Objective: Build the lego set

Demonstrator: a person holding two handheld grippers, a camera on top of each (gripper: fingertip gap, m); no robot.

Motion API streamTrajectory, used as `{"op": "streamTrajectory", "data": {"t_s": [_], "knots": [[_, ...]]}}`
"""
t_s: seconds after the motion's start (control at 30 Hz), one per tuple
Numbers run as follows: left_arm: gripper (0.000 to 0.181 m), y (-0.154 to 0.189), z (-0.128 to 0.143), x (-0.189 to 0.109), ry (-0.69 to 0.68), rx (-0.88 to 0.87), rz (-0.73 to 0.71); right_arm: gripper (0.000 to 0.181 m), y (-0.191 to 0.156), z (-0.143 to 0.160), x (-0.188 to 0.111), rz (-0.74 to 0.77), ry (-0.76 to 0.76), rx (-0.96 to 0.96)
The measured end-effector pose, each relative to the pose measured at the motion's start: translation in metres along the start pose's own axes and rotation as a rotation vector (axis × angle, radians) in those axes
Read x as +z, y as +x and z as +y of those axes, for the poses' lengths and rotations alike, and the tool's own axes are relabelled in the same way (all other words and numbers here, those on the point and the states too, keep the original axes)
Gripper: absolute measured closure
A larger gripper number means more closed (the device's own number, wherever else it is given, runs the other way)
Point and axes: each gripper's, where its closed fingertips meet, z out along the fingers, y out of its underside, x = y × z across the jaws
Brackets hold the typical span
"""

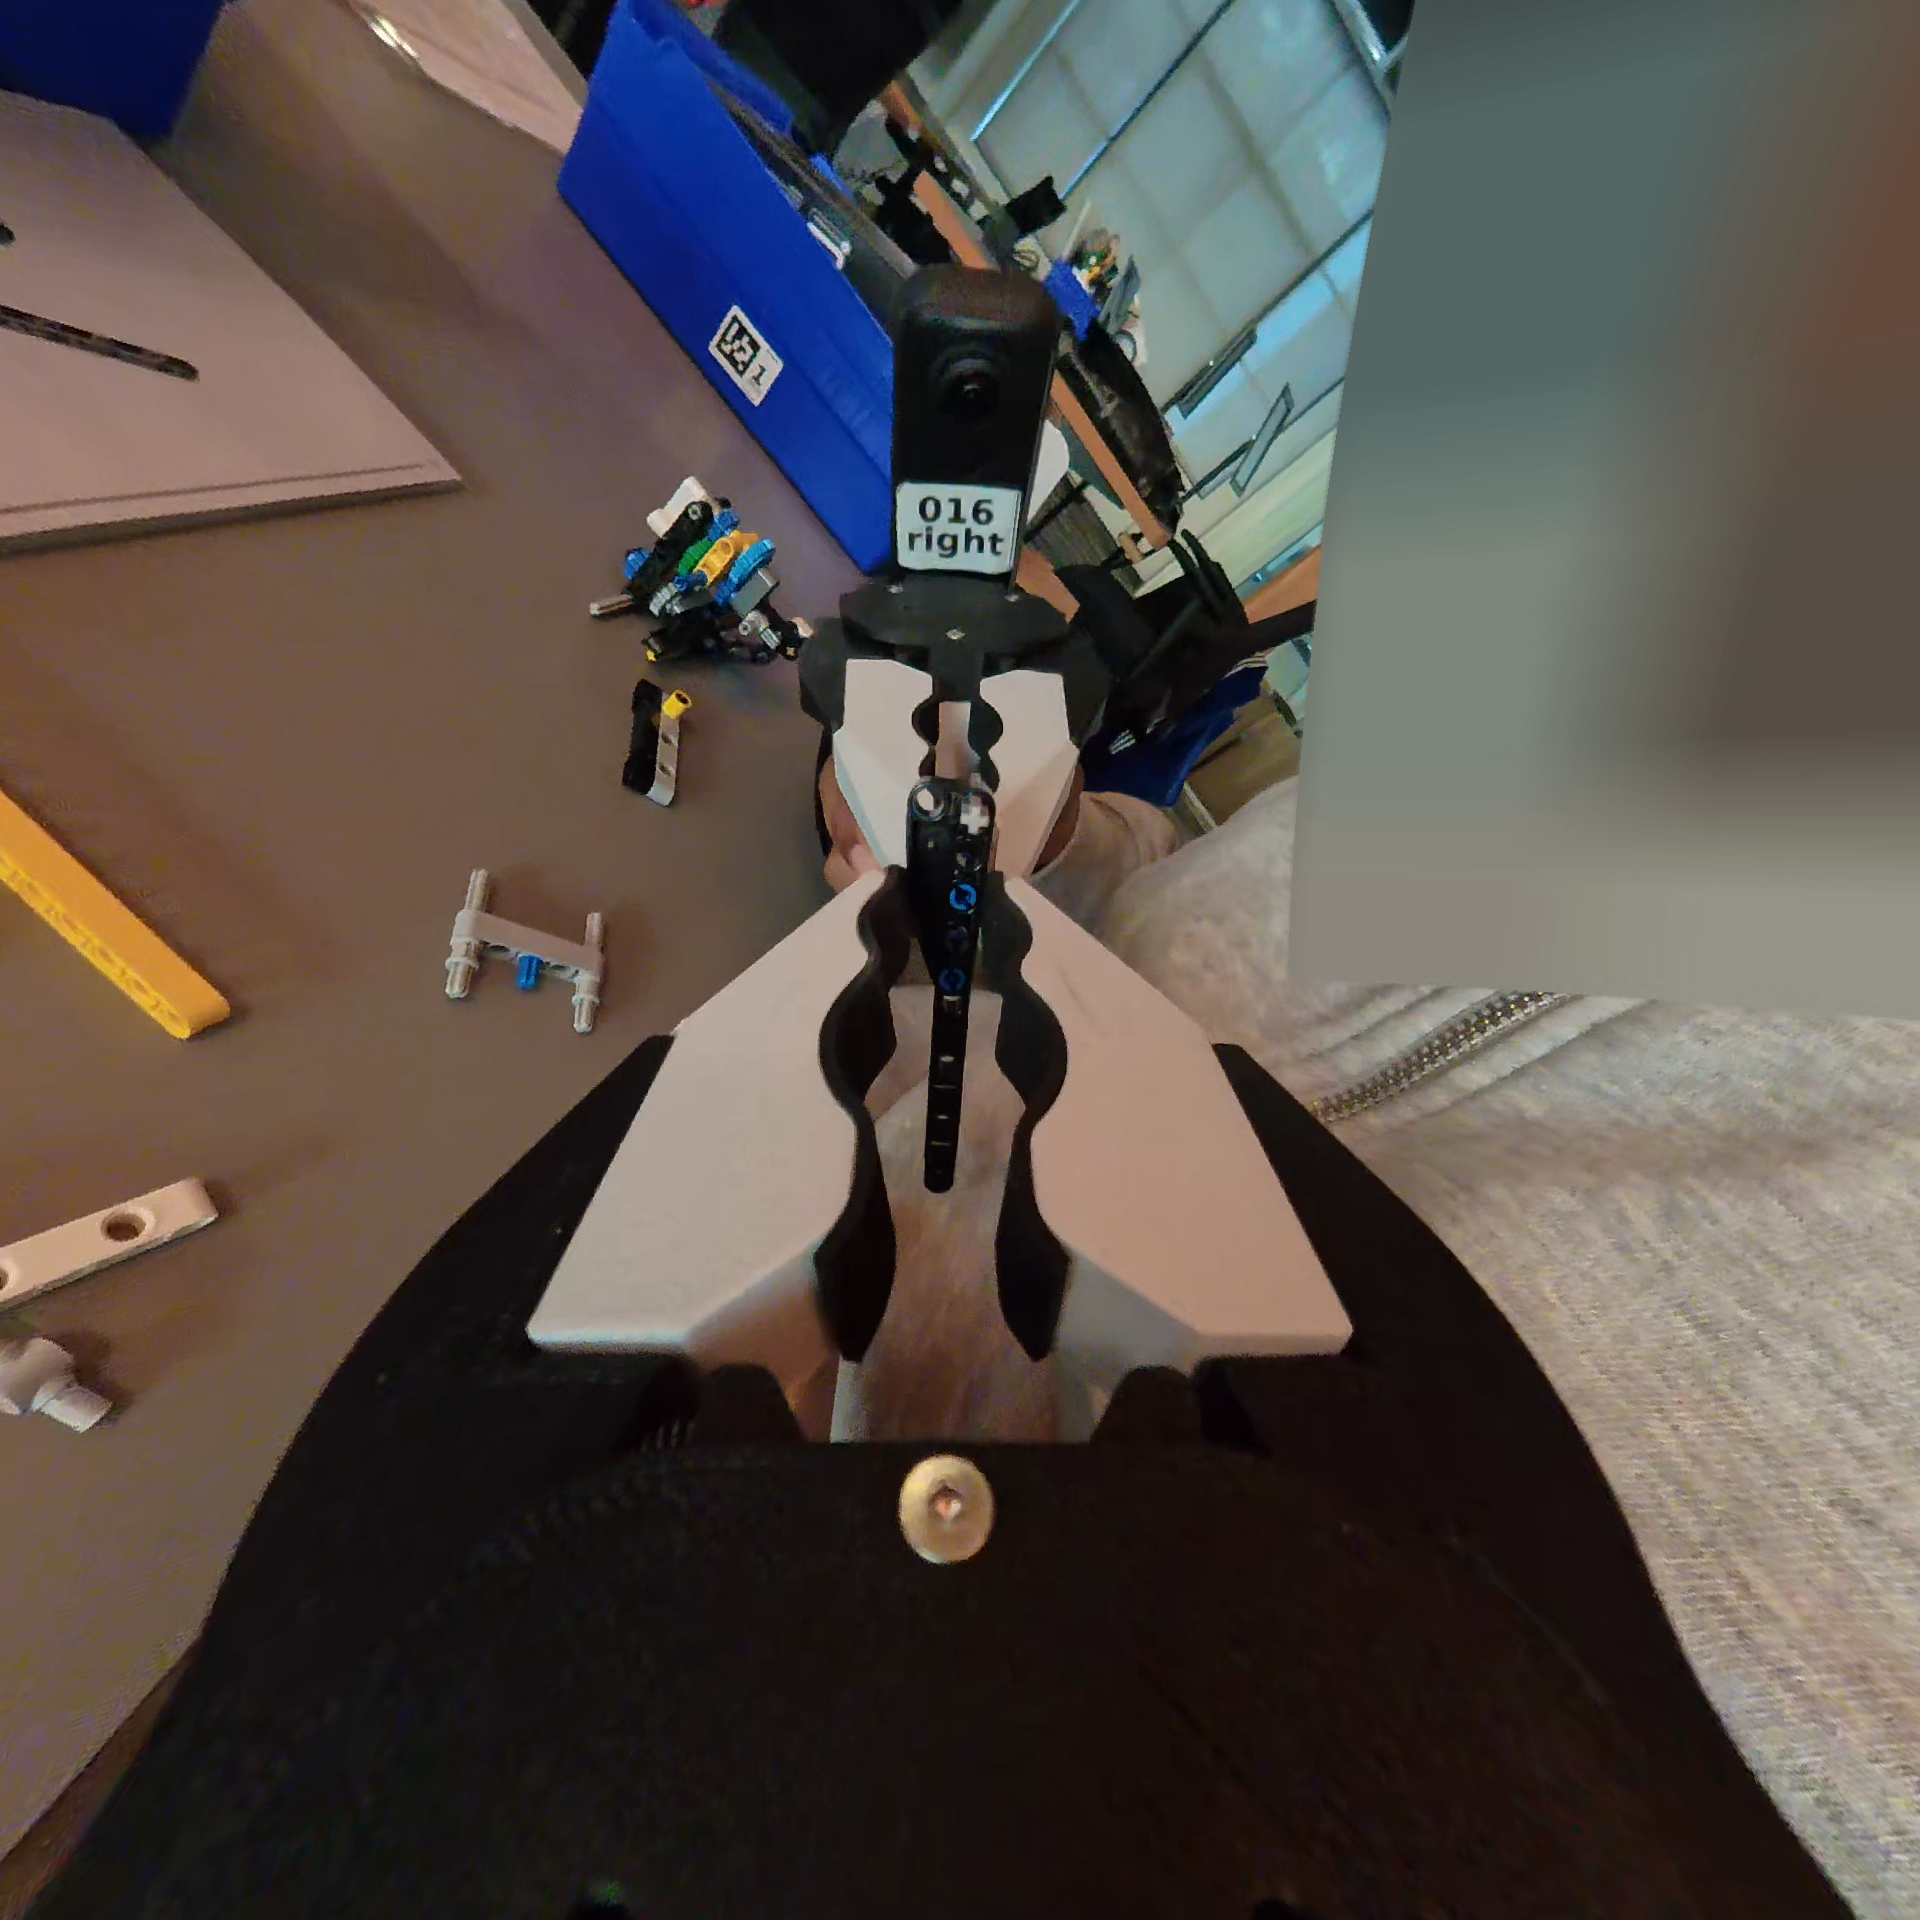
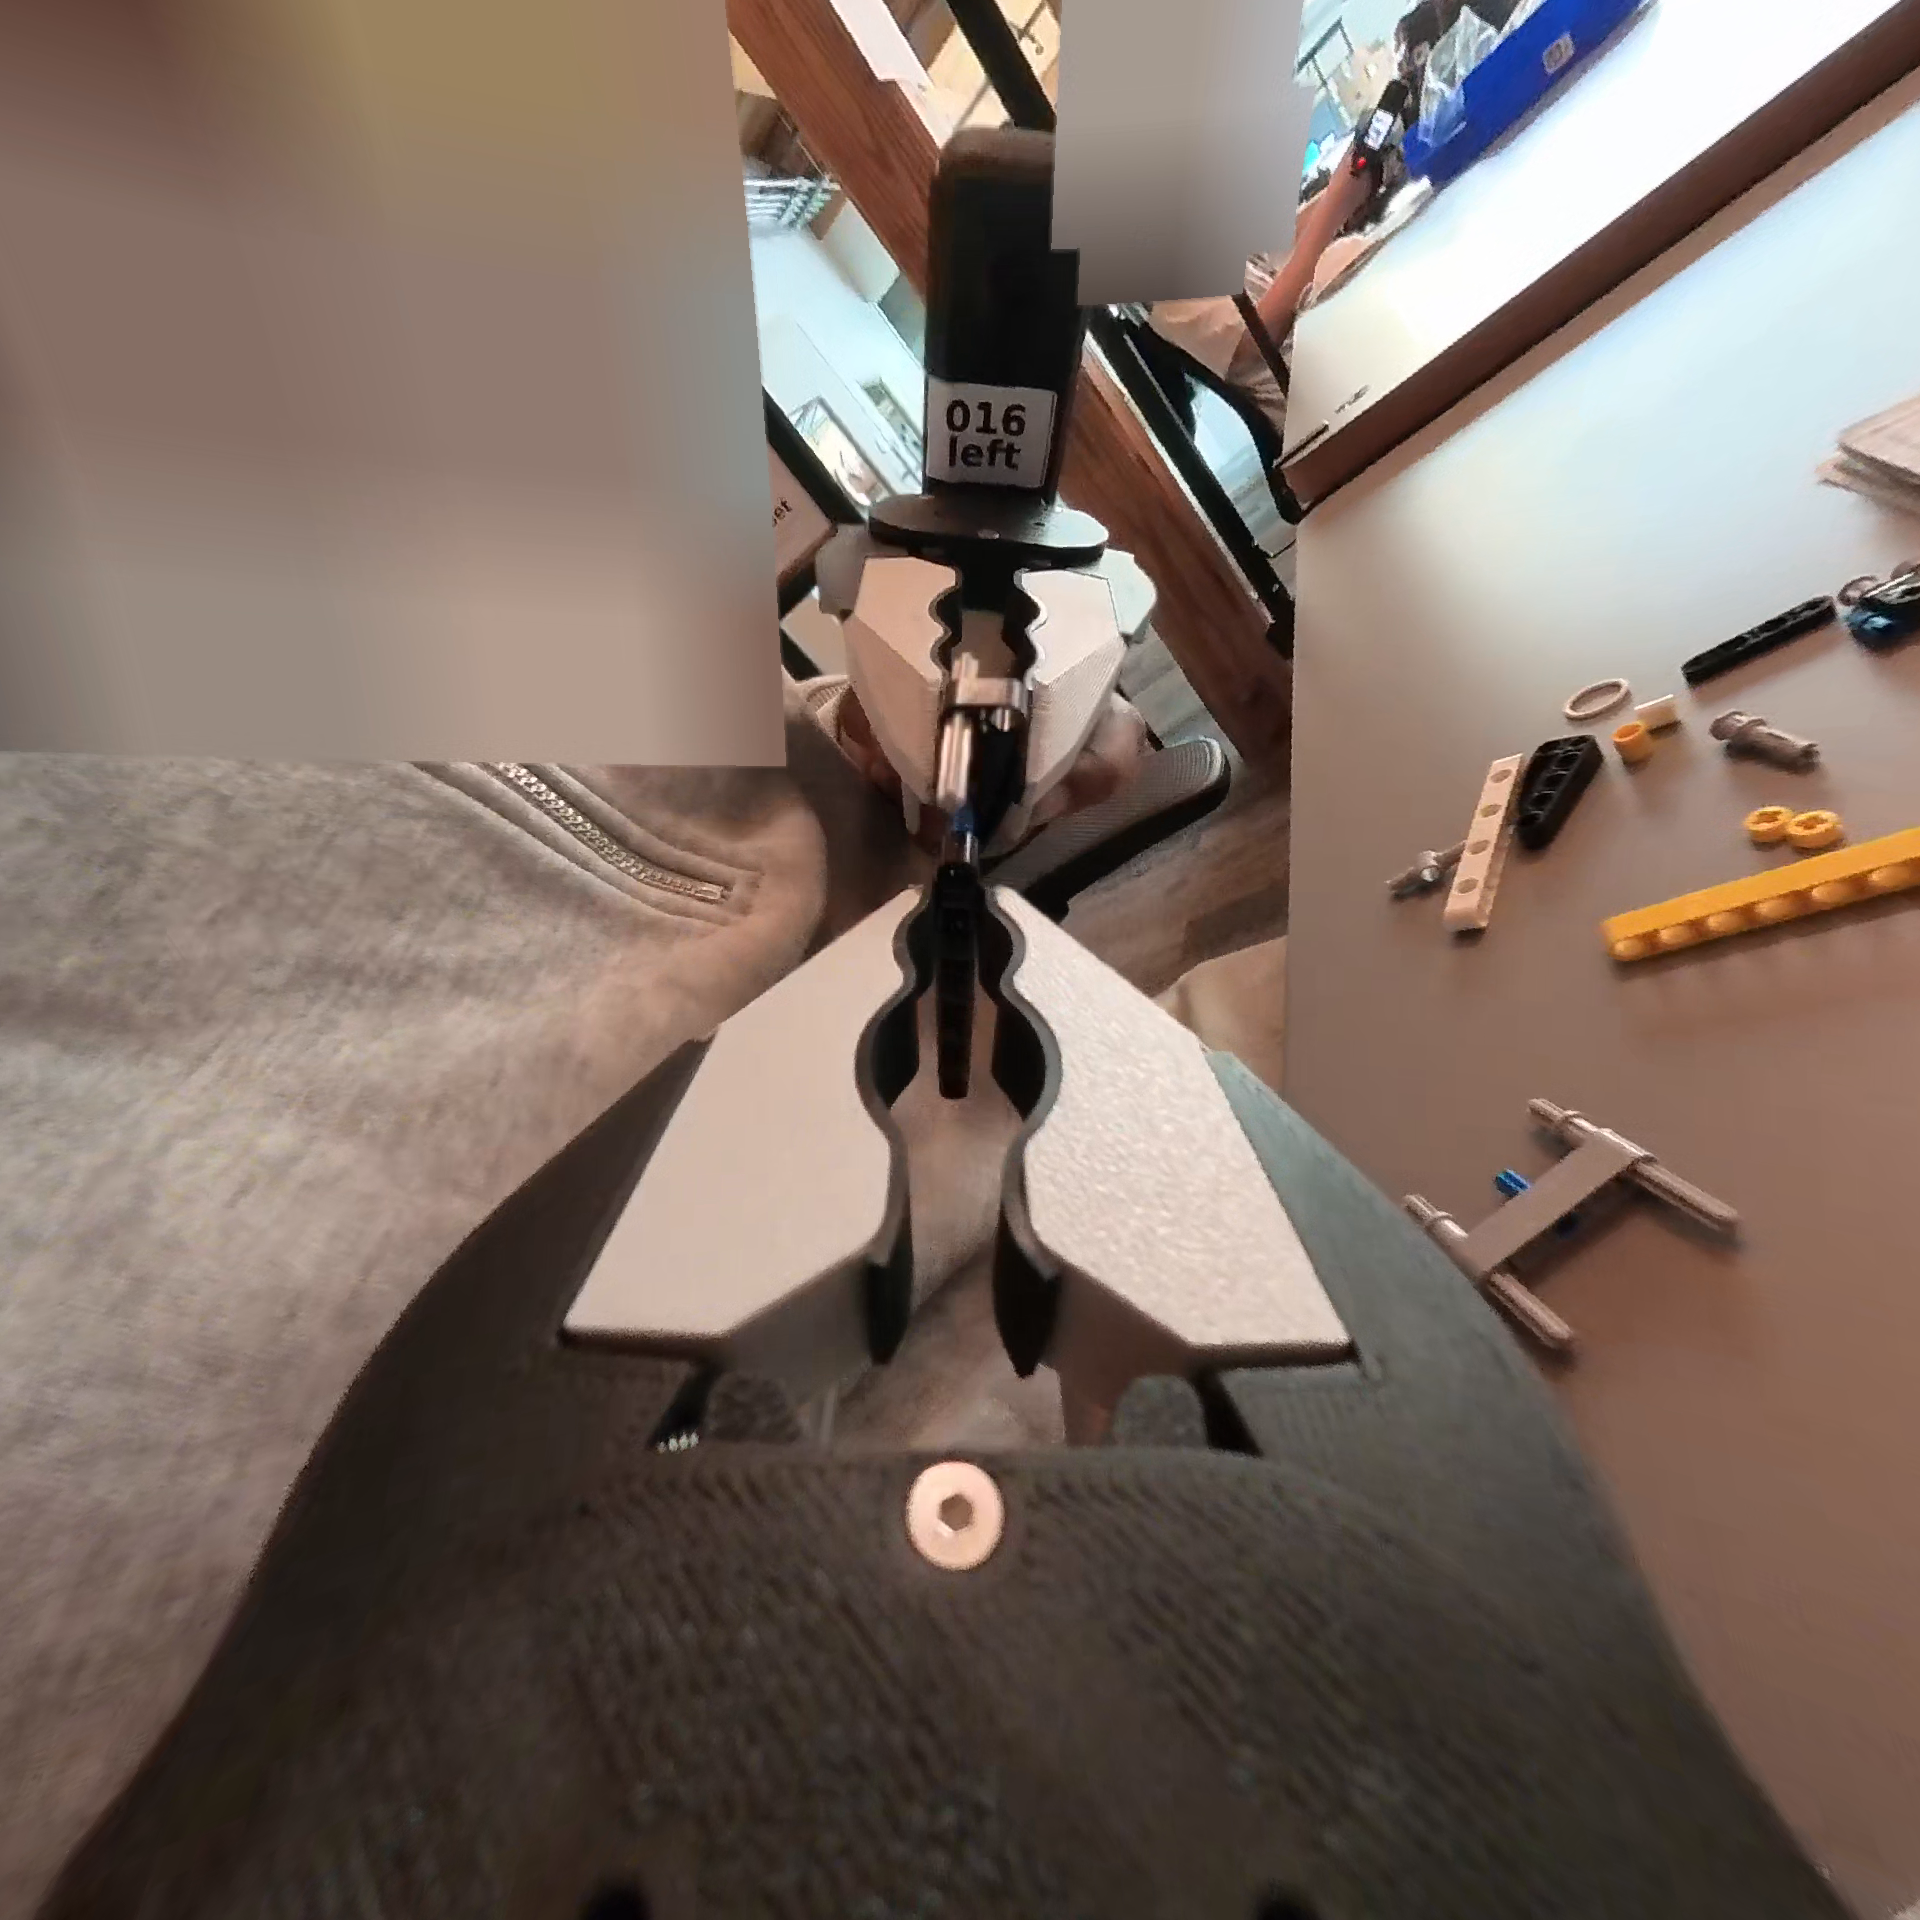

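Observation:
My left gripper (image 1: 951, 899) is shut on a black beam with blue pins (image 1: 948, 1039), held in the air over a person's grey sweater. My right gripper (image 1: 958, 771) faces it tip to tip and touches the beam's far end. In the right wrist view my right gripper (image 2: 956, 904) is shut on a black beam (image 2: 954, 997) seen edge-on. The left gripper (image 2: 982, 675) opposite holds its grey, black and blue piece (image 2: 971, 758). The two pieces meet end to end; the joint itself is too small to make out.
On the brown table lie a grey frame with a blue pin (image 1: 525, 951) (image 2: 1569, 1216), a yellow beam (image 1: 104, 925) (image 2: 1766, 894), a white beam (image 2: 1481, 842), a part-built colourful assembly (image 1: 707, 582) and several small parts. A blue bin (image 1: 748, 291) stands behind them. Left and right tips are no more than a few centimetres apart.

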Motion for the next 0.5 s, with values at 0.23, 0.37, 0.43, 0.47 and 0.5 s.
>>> {"op": "streamTrajectory", "data": {"t_s": [0.23,0.37,0.43,0.47,0.5], "knots": [[0.170,-0.0011,-0.0055,0.0075,0.050,0.015,-0.036,0.175,0.0007,-0.0035,-0.0077,0.020,0.025,-0.016],[0.170,-0.0014,-0.0057,0.0088,0.049,0.025,-0.058,0.175,0.0013,-0.0030,-0.0092,0.023,0.026,-0.016],[0.170,-0.0028,-0.0050,0.0093,0.041,0.027,-0.073,0.176,0.0024,-0.0023,-0.0096,0.028,0.024,-0.016],[0.170,-0.0033,-0.0046,0.0096,0.038,0.028,-0.079,0.176,0.0029,-0.0020,-0.0099,0.032,0.023,-0.017],[0.170,-0.0036,-0.0039,0.0099,0.033,0.022,-0.080,0.176,0.0033,-0.0015,-0.0100,0.035,0.019,-0.018]]}}
